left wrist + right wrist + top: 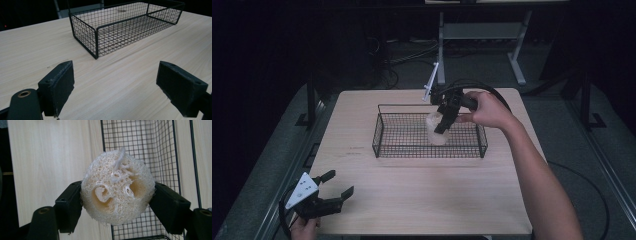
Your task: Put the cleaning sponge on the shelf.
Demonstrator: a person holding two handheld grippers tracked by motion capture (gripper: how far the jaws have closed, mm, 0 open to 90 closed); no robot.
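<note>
A pale, fibrous loofah sponge (117, 187) is clamped between the two black jaws of my right gripper (117, 195). In the high view the right gripper (443, 125) holds the loofah (435, 131) above the middle of a black wire basket (382, 131) at the table's centre. The basket (96, 32) looks empty in the left gripper view. Near the table's front left corner my left gripper (334, 187) rests low, its jaws spread wide over bare wood. The same left gripper (116, 85) has nothing between its pads.
The light wooden table (422, 200) has free room in front of the basket and to both sides. A white rod-like tool (430, 82) leans at the far edge behind the basket. A desk frame and cables stand on the dark floor beyond.
</note>
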